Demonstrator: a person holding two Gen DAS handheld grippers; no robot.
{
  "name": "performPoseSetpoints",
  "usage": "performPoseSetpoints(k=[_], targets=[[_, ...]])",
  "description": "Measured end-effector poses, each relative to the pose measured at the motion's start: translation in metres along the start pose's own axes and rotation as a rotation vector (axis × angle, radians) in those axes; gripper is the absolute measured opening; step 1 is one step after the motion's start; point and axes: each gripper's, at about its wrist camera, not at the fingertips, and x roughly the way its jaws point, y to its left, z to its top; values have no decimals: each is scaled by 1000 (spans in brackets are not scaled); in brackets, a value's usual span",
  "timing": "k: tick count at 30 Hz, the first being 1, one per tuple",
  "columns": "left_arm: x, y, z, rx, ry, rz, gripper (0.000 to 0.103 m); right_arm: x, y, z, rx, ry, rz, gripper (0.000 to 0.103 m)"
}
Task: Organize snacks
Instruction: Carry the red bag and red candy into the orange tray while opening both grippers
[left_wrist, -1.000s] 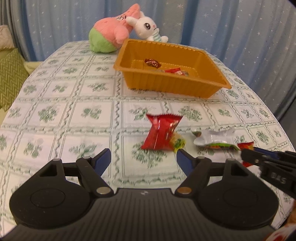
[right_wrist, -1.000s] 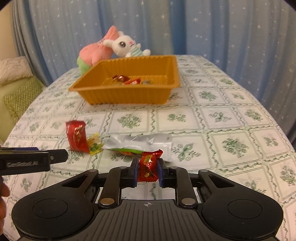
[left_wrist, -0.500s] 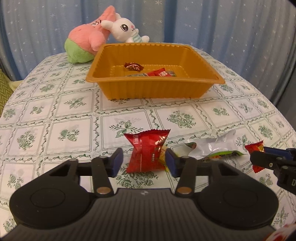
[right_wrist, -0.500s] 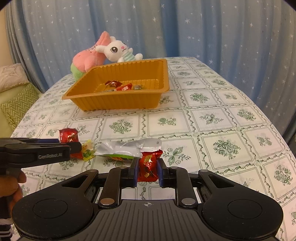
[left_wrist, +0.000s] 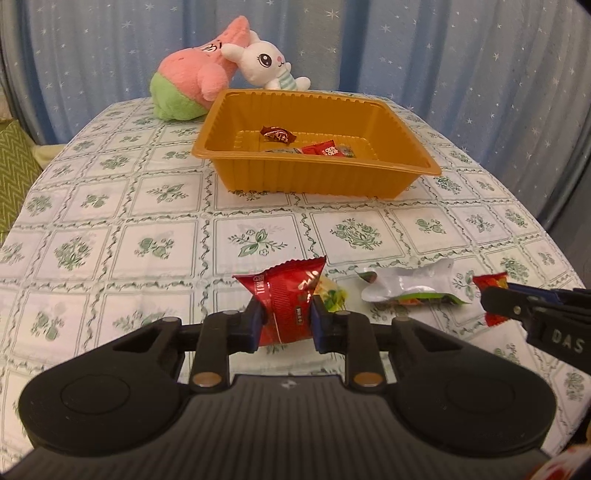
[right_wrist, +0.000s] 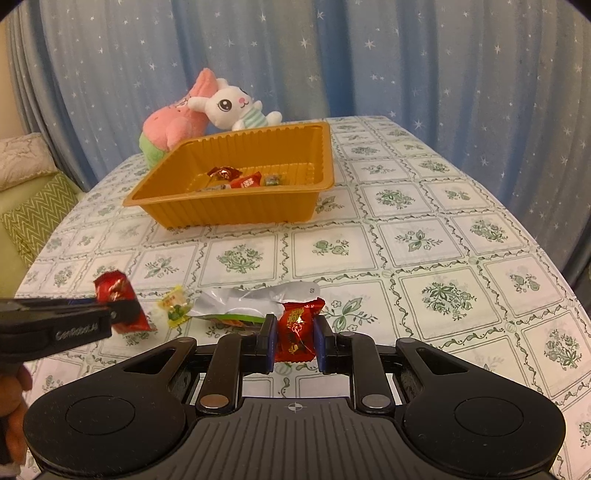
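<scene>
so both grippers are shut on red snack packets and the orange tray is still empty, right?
Not quite. The left gripper and the right gripper each pinch a red packet, but the orange tray is not empty: the right wrist view shows a few wrapped snacks already lying in it.

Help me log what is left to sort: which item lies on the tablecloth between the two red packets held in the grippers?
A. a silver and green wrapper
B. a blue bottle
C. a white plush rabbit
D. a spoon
A: the silver and green wrapper lies on the tablecloth between them.
</scene>
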Motion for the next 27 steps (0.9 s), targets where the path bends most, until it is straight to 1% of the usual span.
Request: performPoseSetpoints(k=[7, 14, 27], targets=[[-26, -2, -5, -28, 4, 18, 23, -15, 4, 6, -6, -27, 15, 21], [-46, -3, -9, -43, -2, 17, 23, -30, 8, 9, -8, -52, 21, 21], [-69, -8, -7, -44, -18, 13, 23, -51, 10, 12, -15, -80, 30, 21]])
